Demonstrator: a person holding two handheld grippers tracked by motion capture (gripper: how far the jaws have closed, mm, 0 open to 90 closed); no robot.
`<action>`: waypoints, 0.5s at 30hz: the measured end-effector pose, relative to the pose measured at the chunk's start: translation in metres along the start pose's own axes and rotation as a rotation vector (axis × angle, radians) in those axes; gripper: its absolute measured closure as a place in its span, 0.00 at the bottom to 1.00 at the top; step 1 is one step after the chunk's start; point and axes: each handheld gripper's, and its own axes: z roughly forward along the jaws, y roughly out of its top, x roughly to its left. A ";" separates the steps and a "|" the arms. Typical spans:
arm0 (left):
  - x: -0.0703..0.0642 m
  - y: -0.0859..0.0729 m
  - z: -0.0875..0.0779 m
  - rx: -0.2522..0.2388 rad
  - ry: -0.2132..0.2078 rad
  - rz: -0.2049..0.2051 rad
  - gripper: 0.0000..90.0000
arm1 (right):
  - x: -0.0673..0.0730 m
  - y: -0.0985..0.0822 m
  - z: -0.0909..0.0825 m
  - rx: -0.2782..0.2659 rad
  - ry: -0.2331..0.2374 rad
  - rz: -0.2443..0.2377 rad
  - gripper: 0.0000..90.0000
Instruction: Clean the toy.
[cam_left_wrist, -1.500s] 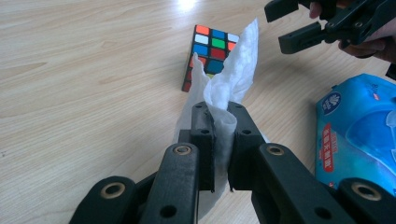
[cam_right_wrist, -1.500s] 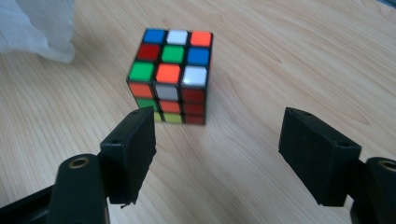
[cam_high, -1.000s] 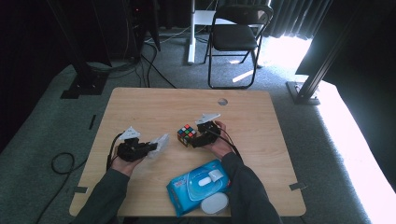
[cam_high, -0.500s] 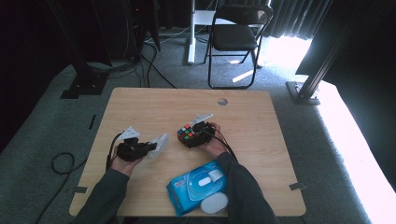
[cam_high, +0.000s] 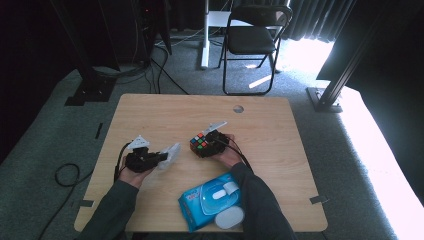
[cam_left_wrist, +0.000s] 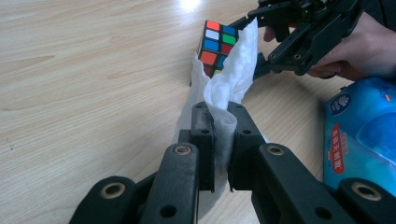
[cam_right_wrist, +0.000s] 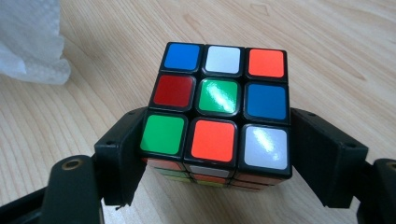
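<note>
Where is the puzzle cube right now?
In the high view the puzzle cube sits near the table's middle, between the right claw's jaws, right of the white wipe.

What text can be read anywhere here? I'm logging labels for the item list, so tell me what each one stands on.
Blue wipes pack: a white round logo and a strip of white print run along its edge in the left gripper view, too blurred to read; in the high view its label is too small.
Puzzle cube: plain coloured stickers, no text.
White wipe: no print.
Table: no markings.
</note>
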 end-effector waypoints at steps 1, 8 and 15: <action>0.000 0.000 0.000 0.003 -0.001 0.001 0.93 | 0.000 0.000 0.000 0.002 0.004 0.001 0.29; 0.001 -0.001 0.002 0.005 0.000 -0.006 0.93 | 0.001 -0.001 0.001 0.016 0.003 -0.003 0.35; 0.002 0.000 0.003 0.000 0.002 -0.011 0.93 | 0.000 -0.003 -0.002 -0.009 -0.010 -0.018 0.38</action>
